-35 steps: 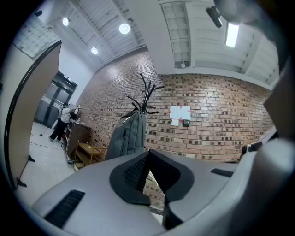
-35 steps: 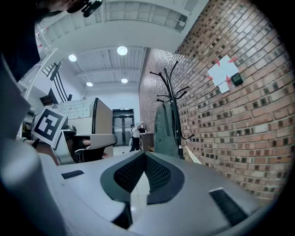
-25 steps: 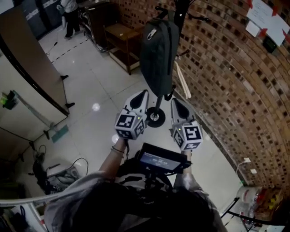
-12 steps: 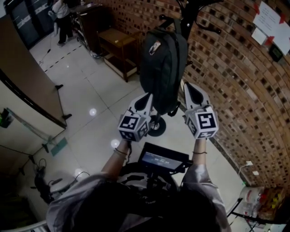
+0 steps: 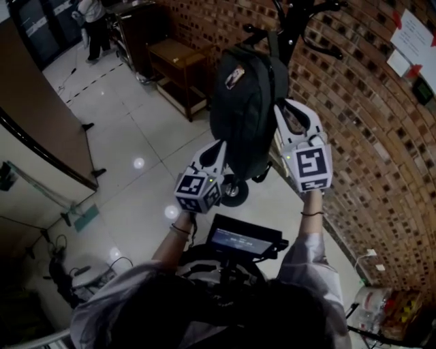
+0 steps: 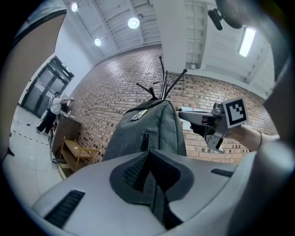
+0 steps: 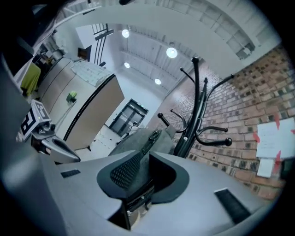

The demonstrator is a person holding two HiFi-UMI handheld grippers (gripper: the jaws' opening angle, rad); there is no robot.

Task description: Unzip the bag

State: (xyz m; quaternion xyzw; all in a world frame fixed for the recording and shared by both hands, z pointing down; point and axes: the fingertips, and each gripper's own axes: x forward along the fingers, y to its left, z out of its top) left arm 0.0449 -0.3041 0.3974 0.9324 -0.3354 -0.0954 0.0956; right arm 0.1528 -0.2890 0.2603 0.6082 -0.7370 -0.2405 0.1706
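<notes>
Head view, looking steeply down: a dark grey bag hangs from a black coat stand in front of a brick wall, with pale tiled floor below and a wooden shelf unit behind it to the left. I'm holding both grippers up to the bag. The left gripper sits low, its tips at the bag's bottom-left edge. In the left gripper view its jaws are drawn together with only a thin slit between the pads and nothing caught in it, and the bag's front fills the space just beyond the tips. A small zip pull shows right above them. The right gripper is higher, beside the bag's right flank, near the top half. Its jaws have just been opening and now stand apart w/ nothing between the pads. In the right gripper view the bag's top and a zip tab lie just ahead of the tips. The bag looks zipped closed. A person stands far off at top left.
</notes>
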